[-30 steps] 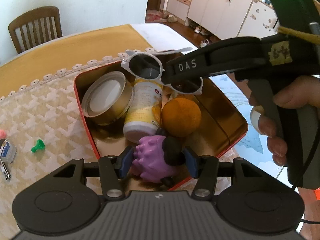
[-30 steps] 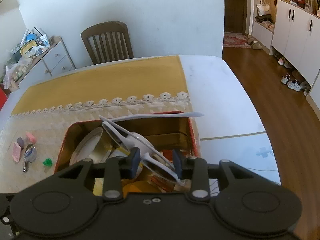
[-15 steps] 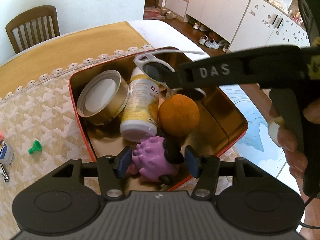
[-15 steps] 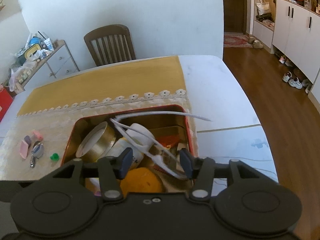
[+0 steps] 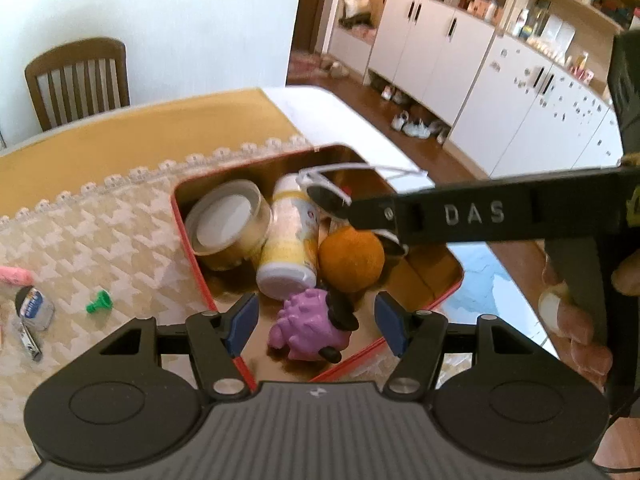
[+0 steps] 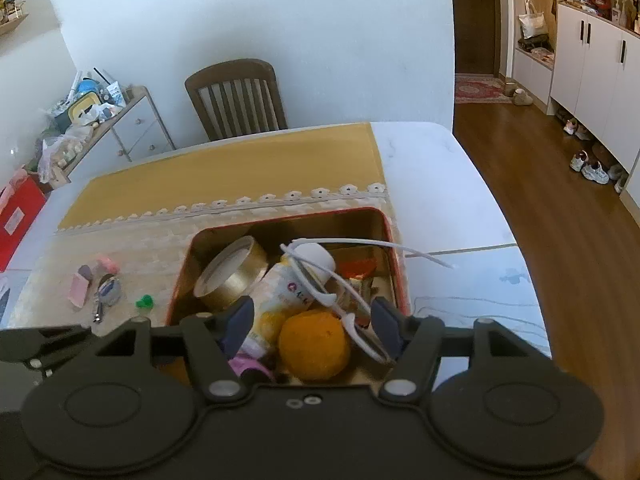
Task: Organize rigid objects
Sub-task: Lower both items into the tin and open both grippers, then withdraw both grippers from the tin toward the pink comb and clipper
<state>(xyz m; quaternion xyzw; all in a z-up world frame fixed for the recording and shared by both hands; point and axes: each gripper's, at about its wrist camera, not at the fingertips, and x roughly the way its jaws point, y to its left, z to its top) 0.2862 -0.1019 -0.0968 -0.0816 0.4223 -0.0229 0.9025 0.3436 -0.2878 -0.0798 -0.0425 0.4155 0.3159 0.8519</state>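
Left tongs (image 5: 316, 322), a second ago closed against the purple toy (image 5: 310, 328), are opening and now stand clear of it; the toy lies free in the tin (image 5: 192, 240). Right tongs (image 6: 314, 324), previously clamped on the white sunglasses (image 6: 320, 276), are opening; the sunglasses now rest on the tin's contents.

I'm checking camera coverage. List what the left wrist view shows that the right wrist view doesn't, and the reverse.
Only the left wrist view: the right gripper's body marked DAS, the hand holding it, and the whole purple spiky toy.

Only the right wrist view: the cluttered white dresser and the red box beside the table.

Both: the red tin holding the gold can, yellow bottle, orange ball and white sunglasses; the green piece; the wooden chair.
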